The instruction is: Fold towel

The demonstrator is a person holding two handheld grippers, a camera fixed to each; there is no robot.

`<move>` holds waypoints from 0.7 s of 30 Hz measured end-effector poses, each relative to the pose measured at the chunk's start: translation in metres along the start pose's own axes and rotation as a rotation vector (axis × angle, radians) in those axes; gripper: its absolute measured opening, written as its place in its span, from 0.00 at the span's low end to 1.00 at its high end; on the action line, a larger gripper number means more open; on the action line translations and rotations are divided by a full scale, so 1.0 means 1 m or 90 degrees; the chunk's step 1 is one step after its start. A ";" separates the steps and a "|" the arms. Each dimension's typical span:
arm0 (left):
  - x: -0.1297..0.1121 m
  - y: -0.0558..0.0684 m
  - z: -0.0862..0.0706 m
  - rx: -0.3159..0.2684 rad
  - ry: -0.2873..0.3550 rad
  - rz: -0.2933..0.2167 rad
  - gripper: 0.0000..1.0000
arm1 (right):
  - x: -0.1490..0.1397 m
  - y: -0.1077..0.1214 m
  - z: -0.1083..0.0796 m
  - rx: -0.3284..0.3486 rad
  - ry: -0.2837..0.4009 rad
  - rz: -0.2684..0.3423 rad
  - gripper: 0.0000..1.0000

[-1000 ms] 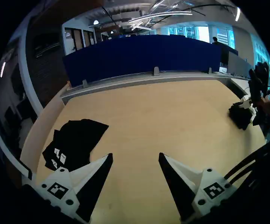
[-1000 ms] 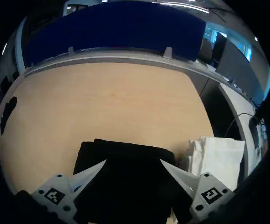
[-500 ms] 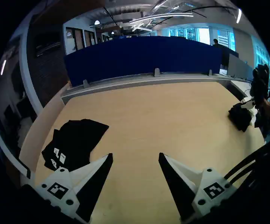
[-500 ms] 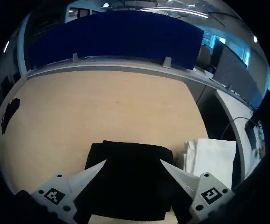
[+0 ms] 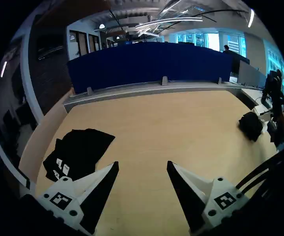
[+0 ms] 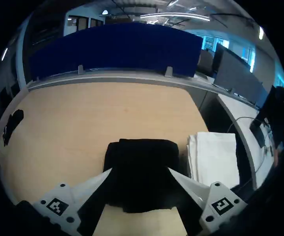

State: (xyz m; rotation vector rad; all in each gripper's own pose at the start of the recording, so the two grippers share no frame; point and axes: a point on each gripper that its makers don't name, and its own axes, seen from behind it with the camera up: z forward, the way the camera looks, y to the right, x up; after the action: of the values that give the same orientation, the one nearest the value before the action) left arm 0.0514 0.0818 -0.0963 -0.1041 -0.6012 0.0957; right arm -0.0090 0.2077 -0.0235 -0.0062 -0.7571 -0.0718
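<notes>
Over the left part of the counter [image 5: 161, 118], the left tongs [image 5: 142, 162] hang low and point across it, fingers spread wide with nothing between them. Just left of their left finger lies a crumpled black towel [image 5: 79, 149] with white tags. Far to the right, near the counter's edge, sits a folded black towel [image 5: 251, 125]. In the right gripper view, the right tongs [image 6: 140, 169] hover over the folded black towel, fingers apart on either side of it, not clamping. Just right of it lies a folded white towel [image 6: 214, 157]. Two black towels, one white.
</notes>
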 end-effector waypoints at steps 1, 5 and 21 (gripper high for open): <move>0.001 0.000 -0.001 -0.002 0.002 0.000 0.90 | -0.001 -0.002 -0.006 -0.004 0.005 0.006 0.91; 0.005 -0.001 -0.002 -0.009 0.011 -0.001 0.90 | -0.003 -0.011 -0.029 -0.013 0.027 0.026 0.91; 0.019 -0.007 -0.006 -0.020 0.044 -0.006 0.90 | 0.037 -0.039 -0.090 -0.040 0.216 0.069 0.91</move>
State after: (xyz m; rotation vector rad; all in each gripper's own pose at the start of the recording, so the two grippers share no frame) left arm 0.0704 0.0766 -0.0896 -0.1343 -0.5344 0.0737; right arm 0.0769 0.1636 -0.0646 -0.0919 -0.4138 0.0067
